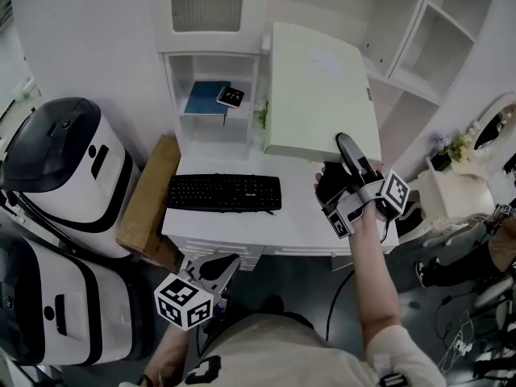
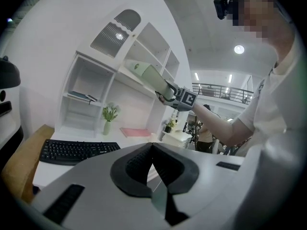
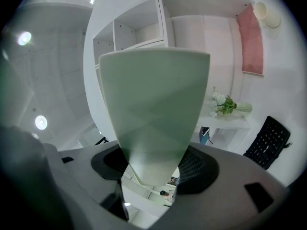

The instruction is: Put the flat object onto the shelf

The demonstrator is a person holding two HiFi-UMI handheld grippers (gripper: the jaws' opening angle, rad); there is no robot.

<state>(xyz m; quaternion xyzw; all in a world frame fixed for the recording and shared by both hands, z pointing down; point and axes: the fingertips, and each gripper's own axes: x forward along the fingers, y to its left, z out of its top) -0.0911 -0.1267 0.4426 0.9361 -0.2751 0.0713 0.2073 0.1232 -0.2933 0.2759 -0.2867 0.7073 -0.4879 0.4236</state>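
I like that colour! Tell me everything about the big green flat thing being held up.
The flat thing is a pale green, smooth, rectangular slab with rounded corners, maybe plastic. The right tongs pinch its near edge, with both pads pressed on it. It is lifted off the white desk and tilts upward toward the white shelves. Nothing else seems to touch it.

place: office | evidence: white desk [image 1: 300, 216]; keyboard [image 1: 226, 192]; shelf unit [image 1: 211, 53]
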